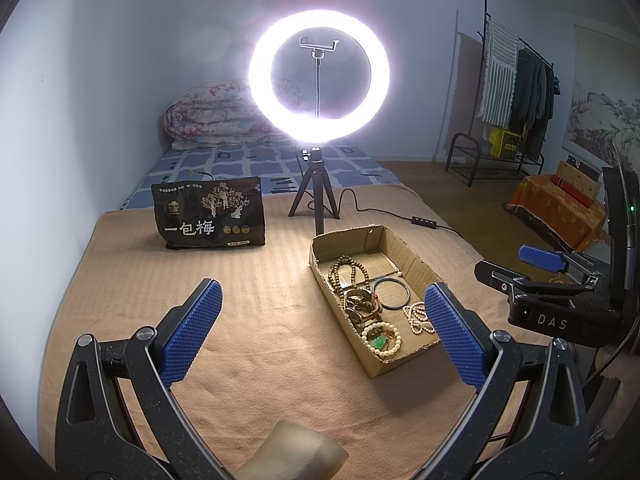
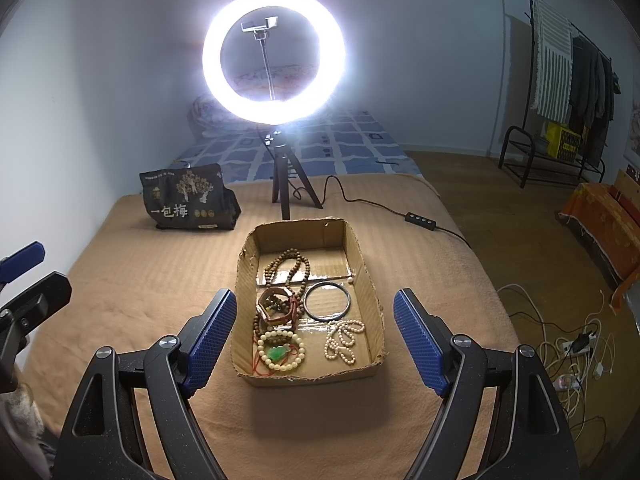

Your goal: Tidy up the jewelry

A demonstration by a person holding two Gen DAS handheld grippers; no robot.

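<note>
An open cardboard box (image 2: pixel 362 264) (image 1: pixel 412 258) lies on the tan blanket. It holds a brown bead string (image 2: pixel 286 266), a dark metal bangle (image 2: pixel 327 302), a watch with brown beads (image 2: pixel 276 306), a cream bead bracelet with a green pendant (image 2: pixel 280 354) and a pearl strand (image 2: pixel 344 340). My right gripper (image 2: pixel 314 338) is open and empty, hovering over the box's near end. My left gripper (image 1: pixel 320 334) is open and empty, left of the box. The right gripper also shows in the left wrist view (image 1: pixel 540 258).
A lit ring light on a tripod (image 2: pixel 274 64) stands behind the box, its cable and switch (image 2: pixel 420 218) trailing right. A black snack bag (image 2: pixel 186 198) stands at the back left. A pale object (image 1: pixel 296 454) lies near the left gripper. Cables (image 2: pixel 568 344) lie on the floor.
</note>
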